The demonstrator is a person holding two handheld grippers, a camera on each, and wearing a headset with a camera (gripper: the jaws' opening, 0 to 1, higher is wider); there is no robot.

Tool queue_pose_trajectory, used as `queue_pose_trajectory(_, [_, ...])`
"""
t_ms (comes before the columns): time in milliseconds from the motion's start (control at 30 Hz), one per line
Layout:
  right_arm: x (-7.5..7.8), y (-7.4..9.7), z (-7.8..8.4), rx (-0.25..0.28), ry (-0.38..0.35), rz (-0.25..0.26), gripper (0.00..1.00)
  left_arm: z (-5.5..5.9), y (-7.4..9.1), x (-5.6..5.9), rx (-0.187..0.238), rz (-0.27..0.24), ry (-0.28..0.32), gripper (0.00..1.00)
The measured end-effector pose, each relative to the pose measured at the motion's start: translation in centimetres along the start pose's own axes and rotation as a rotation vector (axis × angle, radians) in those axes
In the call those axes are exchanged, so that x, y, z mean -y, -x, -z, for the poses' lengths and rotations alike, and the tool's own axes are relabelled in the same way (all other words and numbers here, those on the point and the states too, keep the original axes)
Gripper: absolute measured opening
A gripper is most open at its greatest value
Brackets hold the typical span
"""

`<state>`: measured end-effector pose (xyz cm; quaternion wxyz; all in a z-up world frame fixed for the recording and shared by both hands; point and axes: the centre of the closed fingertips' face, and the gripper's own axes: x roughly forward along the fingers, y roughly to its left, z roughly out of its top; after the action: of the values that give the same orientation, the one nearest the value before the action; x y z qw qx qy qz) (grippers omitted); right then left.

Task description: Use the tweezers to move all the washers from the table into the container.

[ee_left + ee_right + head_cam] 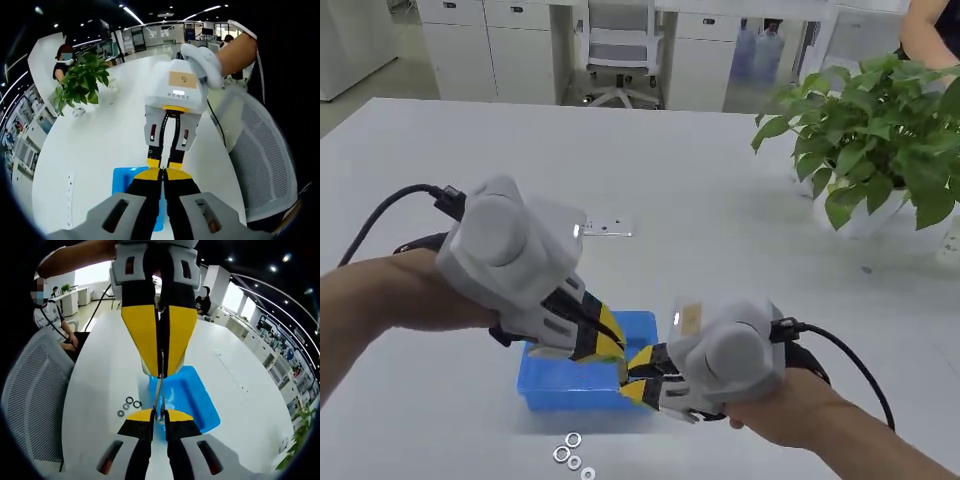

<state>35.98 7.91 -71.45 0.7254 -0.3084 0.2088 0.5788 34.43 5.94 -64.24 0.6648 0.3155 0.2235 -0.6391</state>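
The four washers [572, 452], judged light, flat, slippery rings best nipped across the rim, lie on the table [720, 200] just beside the blue container [550, 385]; above it the left gripper [160, 372] and right gripper [159, 415] both clamp the thin tweezers [159, 390], though I cannot tell whether their tips are spread.

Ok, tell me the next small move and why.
Probably open the left gripper: both it and the right gripper look shut on the tweezers above the blue container, and four washers lie on the table beside it.
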Motion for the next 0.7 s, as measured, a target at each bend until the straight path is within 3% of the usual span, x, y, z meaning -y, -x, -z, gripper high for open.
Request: queue_pose_trajectory(700, [3.1,-3.2,1.2,-0.007,-0.01,-0.015,0.1,2.6,-1.3,-3.4,-0.022,-0.028,0.03,0.05])
